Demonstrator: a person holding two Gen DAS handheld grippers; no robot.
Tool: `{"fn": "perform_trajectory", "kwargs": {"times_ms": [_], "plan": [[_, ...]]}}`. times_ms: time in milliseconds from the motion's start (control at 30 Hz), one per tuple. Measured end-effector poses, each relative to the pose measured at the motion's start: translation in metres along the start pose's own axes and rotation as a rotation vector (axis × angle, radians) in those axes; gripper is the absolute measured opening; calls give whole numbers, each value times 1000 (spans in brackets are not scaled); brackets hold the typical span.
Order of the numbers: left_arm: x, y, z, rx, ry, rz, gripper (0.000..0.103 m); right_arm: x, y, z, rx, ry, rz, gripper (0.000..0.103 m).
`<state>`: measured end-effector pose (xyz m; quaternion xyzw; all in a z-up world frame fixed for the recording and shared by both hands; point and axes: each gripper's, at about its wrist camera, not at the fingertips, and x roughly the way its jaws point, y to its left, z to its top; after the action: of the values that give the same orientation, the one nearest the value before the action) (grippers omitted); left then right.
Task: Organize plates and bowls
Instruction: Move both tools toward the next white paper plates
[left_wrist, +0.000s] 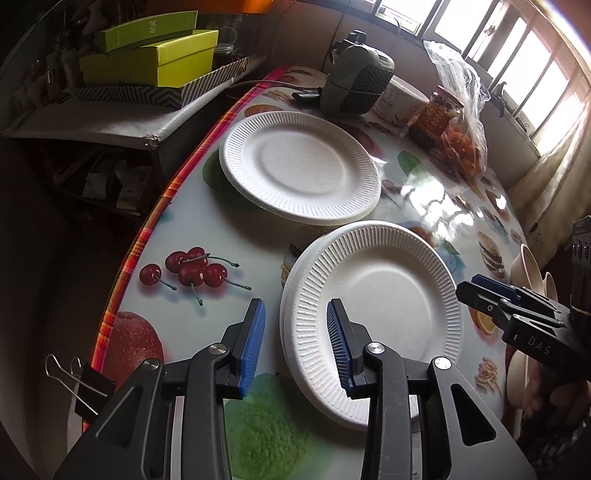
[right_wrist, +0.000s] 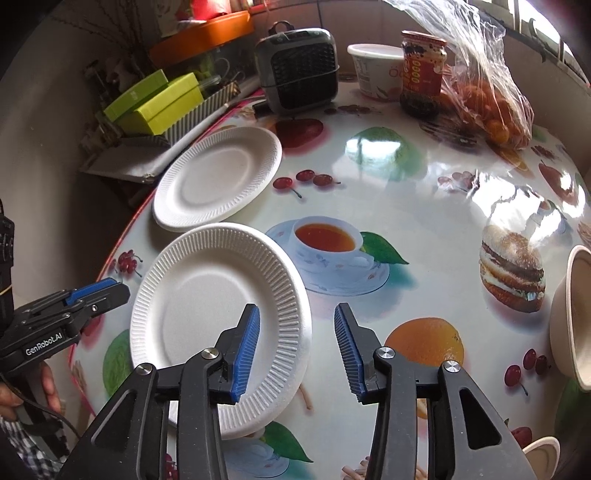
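Two ribbed white foam plates lie on the glossy fruit-print worktop (right_wrist: 424, 192): the near plate (right_wrist: 218, 317) by the left edge, the far plate (right_wrist: 218, 177) just beyond it. Both jaws spread, the left hand-held gripper (left_wrist: 295, 343) and right hand-held gripper (right_wrist: 297, 350) hover empty. Beige bowls (right_wrist: 570, 317) sit right.

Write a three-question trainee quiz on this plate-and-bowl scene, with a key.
1. True or false: the left gripper holds the near plate.
2. How many white plates lie on the table?
3. The jar stands: A) beside the bag of oranges, B) on the far plate, C) inside a bowl.

Key: 1 false, both grippers are open; the right gripper too. 2 two. 3 A.
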<state>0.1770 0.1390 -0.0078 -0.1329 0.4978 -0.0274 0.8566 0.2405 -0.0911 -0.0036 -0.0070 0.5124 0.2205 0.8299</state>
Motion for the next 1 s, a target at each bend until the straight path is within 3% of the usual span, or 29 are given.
{"fn": "perform_trajectory", "kwargs": {"times_ms": [267, 367, 500, 633, 1000], "plan": [[-7, 13, 24, -9, -30, 1, 36, -18, -4, 31, -18, -67, 5, 56], [-8, 21, 35, -18, -44, 5, 36, -19, -3, 46, -44, -82, 15, 64], [-6, 34, 52, -36, -51, 8, 36, -12, 0, 65, -87, -83, 26, 64], [-1, 45, 70, -41, -57, 9, 45, 1, -3, 84, -94, -75, 59, 64], [28, 63, 100, -69, -39, -14, 45, 49, -19, 125, -35, -19, 137, 64]]}}
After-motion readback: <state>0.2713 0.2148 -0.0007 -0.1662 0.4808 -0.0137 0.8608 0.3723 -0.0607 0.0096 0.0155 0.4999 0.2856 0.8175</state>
